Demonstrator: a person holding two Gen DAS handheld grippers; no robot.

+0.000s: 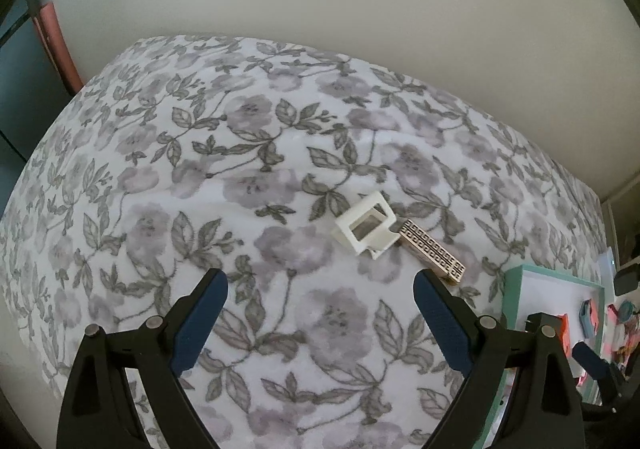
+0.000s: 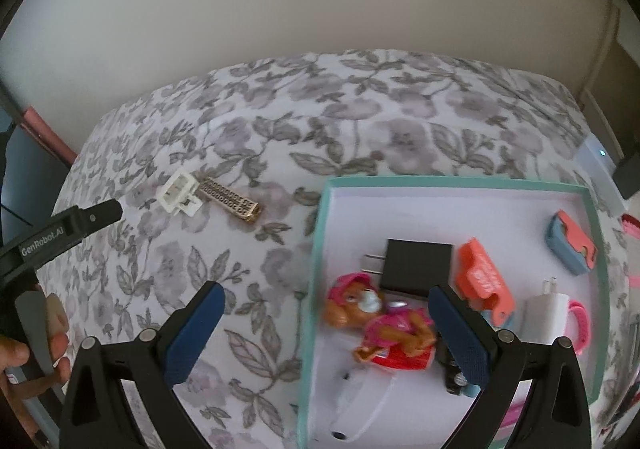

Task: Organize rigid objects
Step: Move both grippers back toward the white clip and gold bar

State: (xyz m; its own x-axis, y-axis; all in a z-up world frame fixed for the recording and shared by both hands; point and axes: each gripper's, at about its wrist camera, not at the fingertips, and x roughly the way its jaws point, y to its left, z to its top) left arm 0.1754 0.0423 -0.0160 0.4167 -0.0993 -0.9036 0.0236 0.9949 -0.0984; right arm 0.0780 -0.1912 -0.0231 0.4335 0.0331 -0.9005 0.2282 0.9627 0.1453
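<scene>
Both of my grippers are spread wide and hold nothing. Left gripper [image 1: 320, 285] hangs over the floral cloth [image 1: 240, 169], its blue pads [image 1: 200, 325] on either side of bare fabric. Just past its right fingertip I see a white frame [image 1: 364, 227] lying on the cloth, with a patterned gold bar [image 1: 434, 255] touching it and running off toward the box.

Right gripper [image 2: 326, 299] sits lower right, its left finger over the cloth and its right finger [image 2: 460, 333] over the teal box [image 2: 320, 249]. Inside the box I can make out a pink and brown toy dog [image 2: 376, 313], a black plug [image 2: 418, 263], an orange clip [image 2: 482, 279], a blue and coral piece [image 2: 570, 249] in the far right corner, a white plug [image 2: 544, 313] and a white strap [image 2: 360, 409] near the front. From this camera the frame and bar lie well left of the box, near the tip of my left gripper. A hand [image 2: 36, 349] grips that tool at the left edge.
</scene>
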